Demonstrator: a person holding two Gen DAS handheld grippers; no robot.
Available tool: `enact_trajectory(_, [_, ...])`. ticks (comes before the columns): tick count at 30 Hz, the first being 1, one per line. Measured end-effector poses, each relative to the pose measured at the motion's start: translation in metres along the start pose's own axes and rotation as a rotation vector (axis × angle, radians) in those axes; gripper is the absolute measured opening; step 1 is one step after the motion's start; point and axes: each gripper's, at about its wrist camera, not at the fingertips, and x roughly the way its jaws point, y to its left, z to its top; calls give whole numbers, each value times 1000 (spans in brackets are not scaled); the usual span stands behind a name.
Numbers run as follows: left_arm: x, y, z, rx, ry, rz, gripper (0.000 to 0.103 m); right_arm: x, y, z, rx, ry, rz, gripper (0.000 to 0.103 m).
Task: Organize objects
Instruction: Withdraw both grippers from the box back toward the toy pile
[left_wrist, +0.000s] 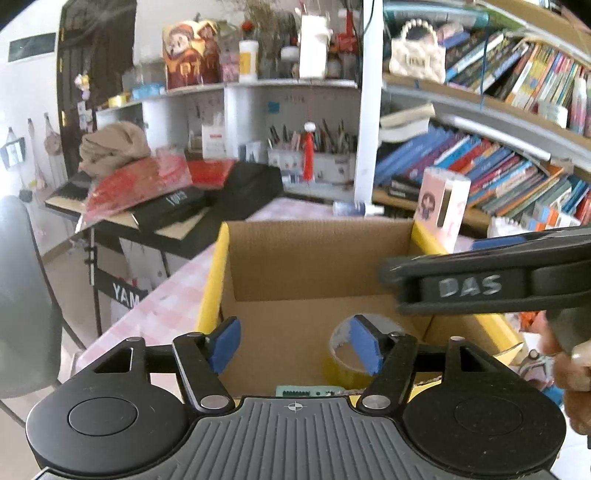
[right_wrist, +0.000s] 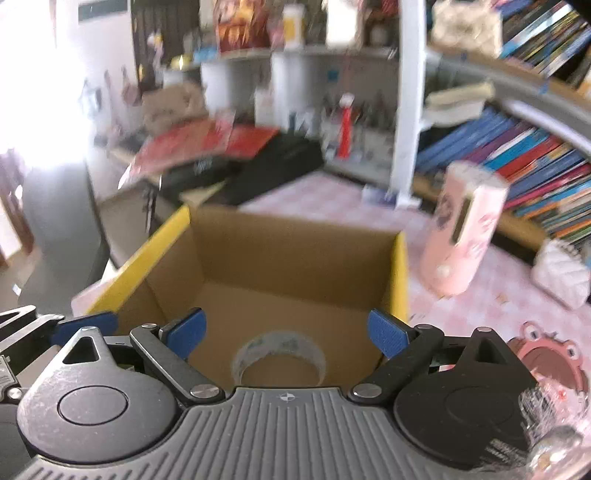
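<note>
An open cardboard box (left_wrist: 314, 254) with yellow-taped edges stands on the pink checked table; it also shows in the right wrist view (right_wrist: 280, 254). A tape roll (left_wrist: 341, 365) lies on the box floor, seen too in the right wrist view (right_wrist: 279, 349). A green board (left_wrist: 308, 390) lies at the box's near edge. My left gripper (left_wrist: 295, 347) is open and empty above the box's near side. My right gripper (right_wrist: 286, 332) is open and empty above the tape roll. The right gripper's body (left_wrist: 491, 277) crosses the left wrist view.
A pink cylindrical holder (right_wrist: 461, 229) stands right of the box, a white quilted pouch (right_wrist: 561, 273) and a pink frog-shaped item (right_wrist: 546, 362) further right. Bookshelves (left_wrist: 480, 162) fill the back right. A keyboard stand with black bags (left_wrist: 177, 206) is at the left.
</note>
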Motion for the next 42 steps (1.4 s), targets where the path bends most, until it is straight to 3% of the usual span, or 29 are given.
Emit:
enact_trajectory(7, [-23,11,-10,-6,-36,-5,74,-52,-2,-17,5,-164,-117,95])
enact_trajectory(12, [-40,18,-24,-17,-38,-10,82,-80,1,-40,36,-206,-196,95])
enact_trajectory(21, [-64,21,-54,8,10,-10,86,-106,23,-94,59,-119,-311,95])
enact_trajectory(27, [-78,22,-69,31,36,-26,86,-114,39,-121,67,-47,-330,95])
enact_trajectory(42, [-98,15,-96,92,112,-100,88,-144,54,-160,126,22,-373,96])
